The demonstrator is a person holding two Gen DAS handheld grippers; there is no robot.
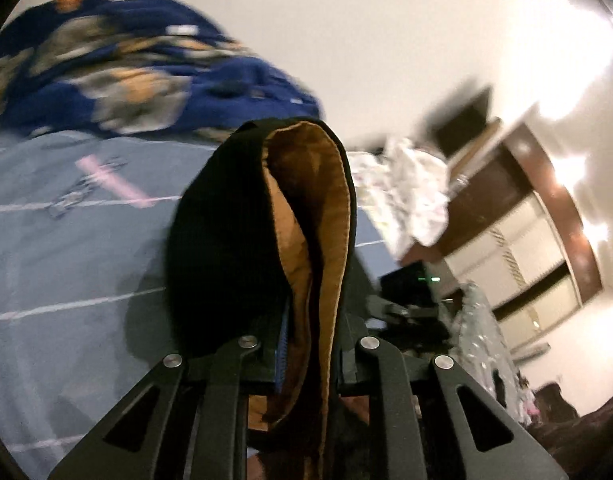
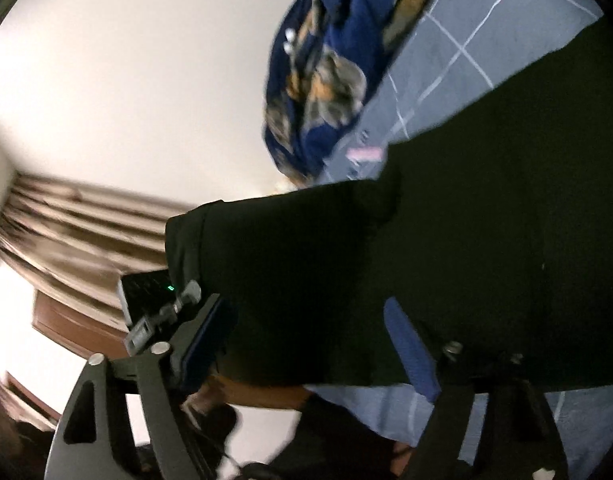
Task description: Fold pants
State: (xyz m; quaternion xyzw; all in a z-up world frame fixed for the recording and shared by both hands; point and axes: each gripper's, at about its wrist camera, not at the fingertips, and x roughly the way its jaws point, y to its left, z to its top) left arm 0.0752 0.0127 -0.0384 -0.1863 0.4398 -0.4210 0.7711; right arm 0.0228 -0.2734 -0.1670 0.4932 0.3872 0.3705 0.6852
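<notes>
We hold the black pants with tan lining (image 1: 306, 248) lifted above the bed, their edge pinched in our closed left gripper (image 1: 306, 360). Our right gripper (image 2: 314, 344) stands wide, cloth between its pads but unpressed, so that side may sag and crease. Below lies a blue-grey checked bedsheet (image 1: 66, 280), a navy floral blanket (image 1: 118, 68), and pale walls.

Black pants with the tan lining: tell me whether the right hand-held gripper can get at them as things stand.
Probably yes. The black pants with tan lining already lie between the fingers of the open right hand-held gripper, with nothing in front. The left hand-held gripper is shut on another part.
</notes>
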